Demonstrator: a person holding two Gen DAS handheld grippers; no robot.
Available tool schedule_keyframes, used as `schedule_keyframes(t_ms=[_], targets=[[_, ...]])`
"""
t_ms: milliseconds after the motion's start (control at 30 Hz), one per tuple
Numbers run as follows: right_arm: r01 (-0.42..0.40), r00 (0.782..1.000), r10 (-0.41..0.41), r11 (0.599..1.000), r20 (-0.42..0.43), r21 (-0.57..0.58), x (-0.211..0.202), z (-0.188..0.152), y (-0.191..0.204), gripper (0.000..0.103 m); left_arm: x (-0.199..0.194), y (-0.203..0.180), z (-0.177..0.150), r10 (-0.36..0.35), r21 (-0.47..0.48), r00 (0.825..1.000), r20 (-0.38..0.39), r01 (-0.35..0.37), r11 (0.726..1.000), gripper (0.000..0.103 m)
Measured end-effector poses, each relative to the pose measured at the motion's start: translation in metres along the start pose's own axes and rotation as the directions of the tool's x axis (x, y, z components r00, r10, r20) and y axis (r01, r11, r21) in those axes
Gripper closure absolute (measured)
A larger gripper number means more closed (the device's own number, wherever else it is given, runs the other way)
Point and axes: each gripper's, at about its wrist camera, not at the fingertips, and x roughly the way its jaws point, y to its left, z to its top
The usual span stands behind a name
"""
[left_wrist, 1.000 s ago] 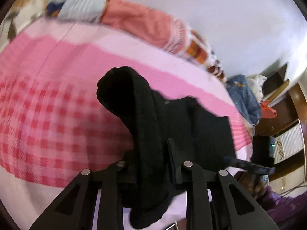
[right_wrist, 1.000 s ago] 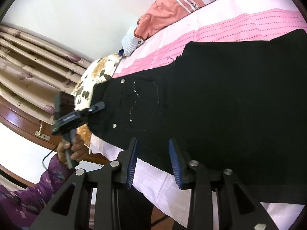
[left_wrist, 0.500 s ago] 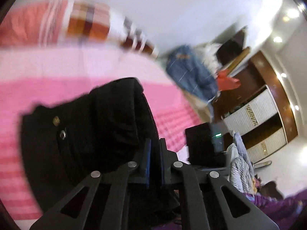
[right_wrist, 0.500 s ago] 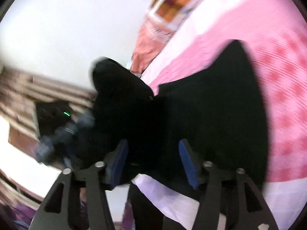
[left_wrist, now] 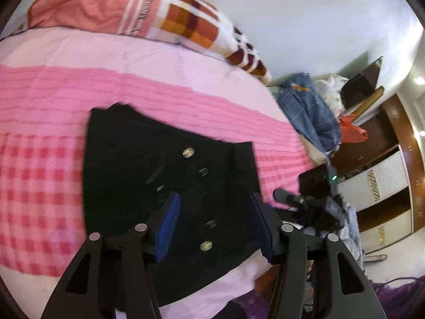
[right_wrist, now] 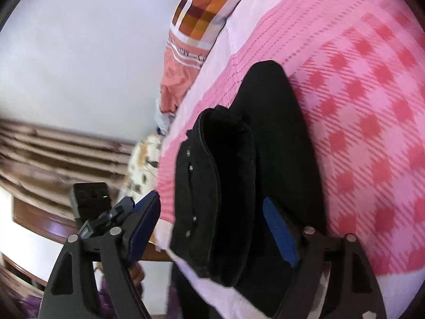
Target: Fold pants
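**Folded pants on the bed, both grippers letting go**

The black pants (left_wrist: 170, 186) lay folded on the pink bed (left_wrist: 39, 175), near its front edge, with brass buttons and rivets facing up. The pants served as the landmark for everything else.

The left gripper (left_wrist: 215, 228) hovered over the near part of the pants. Its blue pads (left_wrist: 167, 226) stood apart and its jaws were opening; the cloth showed between them from above, but neither pad pressed on it.

The right gripper (right_wrist: 212, 228) pointed along the pants from one end, where the stacked layers (right_wrist: 225, 186) showed their edges. Its jaws were also opening, wide apart, one pad off to either side of the stack, gripping nothing.

Beyond the pants, at the far side of the bed, lay a salmon and checked pillow (left_wrist: 148, 10). To the right of the pants, past the bed's edge, sat a heap of blue clothes (left_wrist: 310, 111) and a wooden wardrobe (left_wrist: 393, 175).
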Motion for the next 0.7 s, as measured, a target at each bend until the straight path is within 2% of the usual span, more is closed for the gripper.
schedule_keyframes(t_ms=[100,167,233,267,300,400,633,667,700], targets=[[0.065,0.997,-0.069,0.994,-0.037,-0.087,0.017,0.001,0.016,0.012,0.003,0.026,-0.013,-0.015,-0.085,1.0,-0.019,0.014,0.996,0.047],[0.103,0.993,-0.111,0.984,-0.05,-0.146,0.024,-0.003,0.027,0.014,0.003,0.037,-0.021,-0.029,-0.142,0.999,-0.032,0.025,0.99,0.046],[0.115,0.99,-0.129,0.971,-0.057,-0.21,0.029,-0.009,0.035,0.063,0.004,0.045,-0.029,-0.047,-0.183,0.998,-0.032,0.041,0.982,0.046],[0.157,0.983,-0.176,0.958,-0.06,-0.24,0.032,-0.011,0.039,0.087,0.003,0.045,-0.031,-0.05,-0.188,0.998,-0.026,0.044,0.981,0.046],[0.179,0.978,-0.201,0.95,-0.061,-0.257,0.034,-0.01,0.039,0.087,0.002,0.044,-0.033,-0.041,-0.184,0.999,-0.022,0.037,0.982,0.046],[0.16,0.983,-0.177,0.958,-0.054,-0.24,0.032,-0.009,0.031,0.089,0.004,0.038,-0.034,-0.024,-0.162,0.999,-0.023,0.02,0.987,0.044],[0.161,0.987,-0.162,0.953,0.02,-0.255,0.014,-0.012,0.046,0.092,0.008,0.016,-0.031,0.083,-0.054,0.996,-0.028,-0.084,0.995,0.043],[0.158,0.987,-0.157,0.952,0.028,-0.263,0.009,-0.01,0.05,0.092,0.008,0.014,-0.03,0.089,-0.046,0.996,-0.03,-0.091,0.995,0.041],[0.161,0.987,-0.157,0.949,0.034,-0.272,0.003,-0.01,0.053,0.092,0.009,0.012,-0.029,0.095,-0.04,0.995,-0.033,-0.096,0.995,0.034]])
